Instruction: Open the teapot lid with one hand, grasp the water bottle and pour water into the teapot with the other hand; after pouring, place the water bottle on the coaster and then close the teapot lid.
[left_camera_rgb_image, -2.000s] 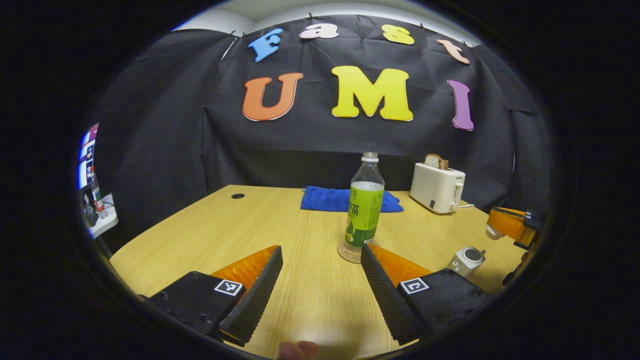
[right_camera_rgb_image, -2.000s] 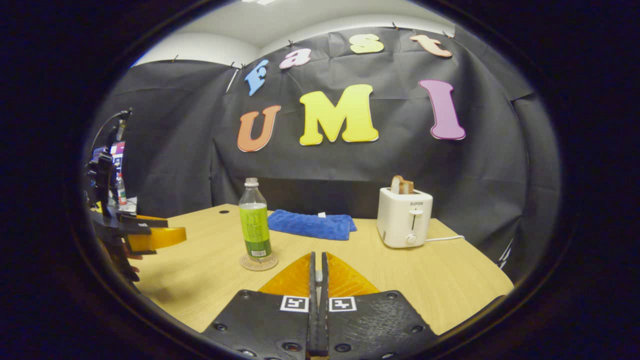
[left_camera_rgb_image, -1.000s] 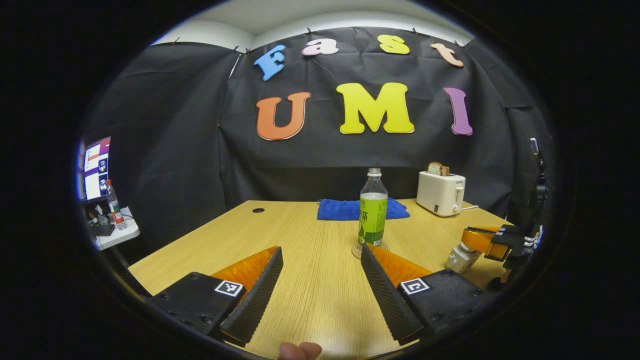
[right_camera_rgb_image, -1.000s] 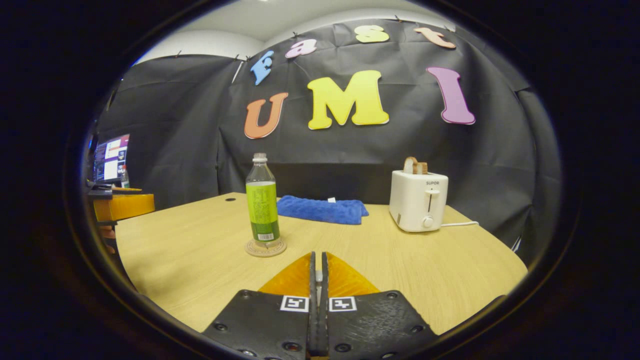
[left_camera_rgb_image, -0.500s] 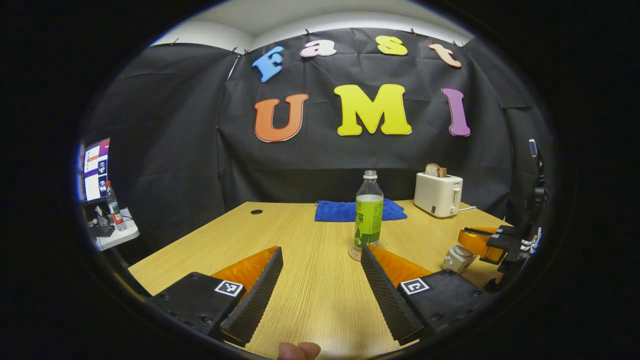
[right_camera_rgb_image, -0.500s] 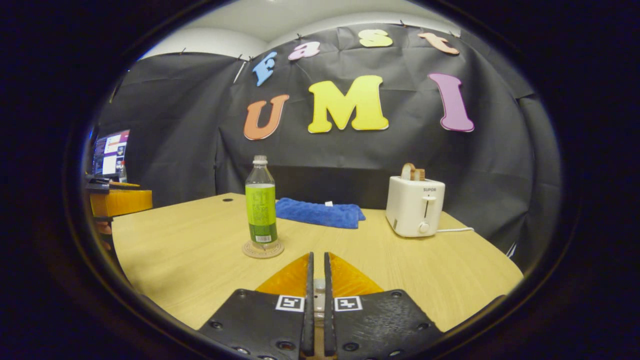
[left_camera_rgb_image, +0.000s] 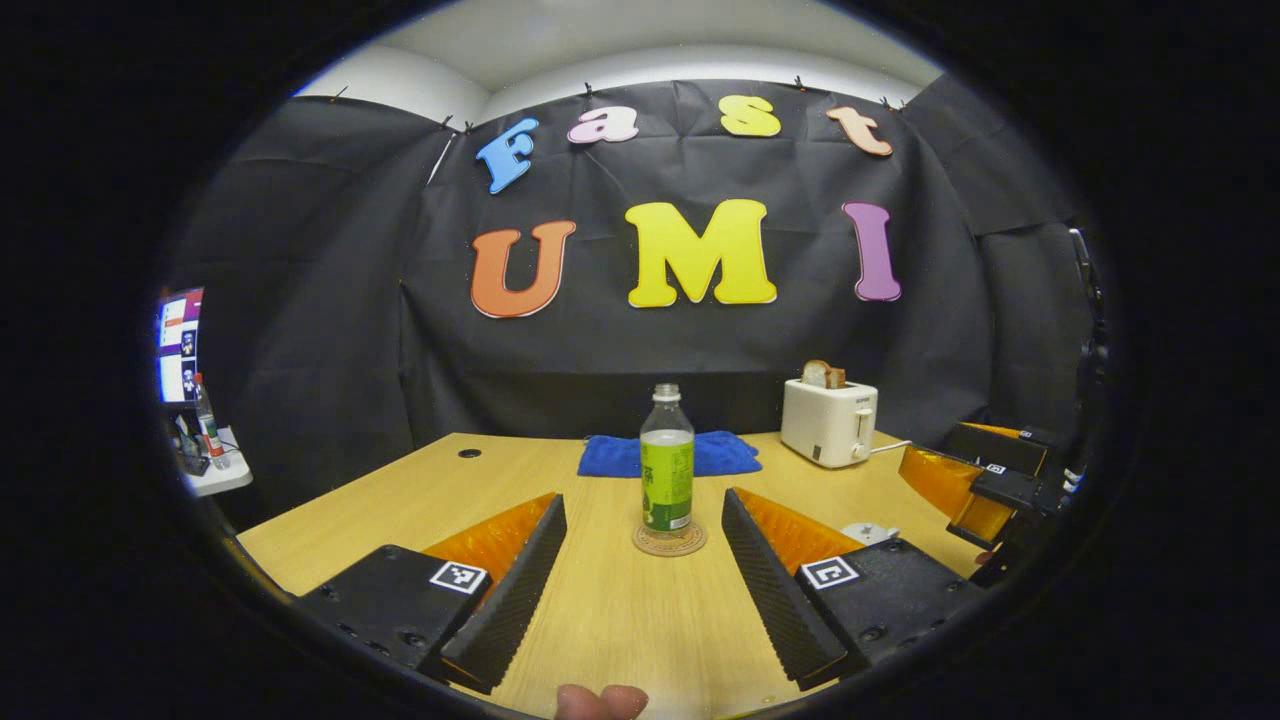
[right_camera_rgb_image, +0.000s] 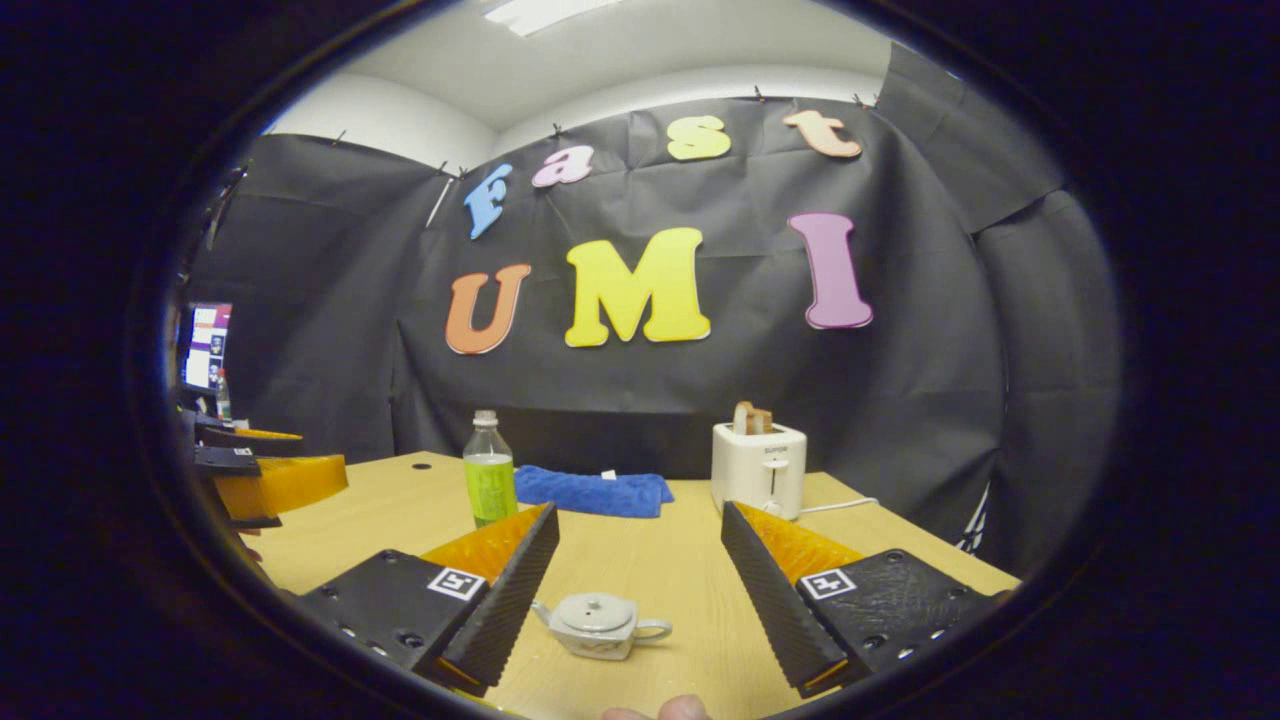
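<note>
The clear water bottle (left_camera_rgb_image: 667, 480) with a green label stands upright on a round coaster (left_camera_rgb_image: 669, 541) mid-table. My left gripper (left_camera_rgb_image: 642, 498) is open and set back from it, the bottle showing between its fingers. In the right gripper view, the small white teapot (right_camera_rgb_image: 598, 622) sits on the table with its lid (right_camera_rgb_image: 594, 605) on. My right gripper (right_camera_rgb_image: 639, 510) is open above and behind it, touching nothing. The bottle (right_camera_rgb_image: 489, 482) stands farther back on the left there. The teapot's top (left_camera_rgb_image: 868, 533) peeks over my left gripper's right finger.
A white toaster (right_camera_rgb_image: 758, 465) with toast stands at the back right, and a blue towel (right_camera_rgb_image: 590, 490) lies along the back edge. The wooden table (left_camera_rgb_image: 620, 620) ends close below both grippers. A fingertip (left_camera_rgb_image: 600, 700) shows at the bottom. A side shelf (left_camera_rgb_image: 205, 465) stands off to the left.
My right gripper went from shut to open and drew back and up, so the lidded teapot now shows between its fingers. My left gripper pulled back from the bottle and stayed open.
</note>
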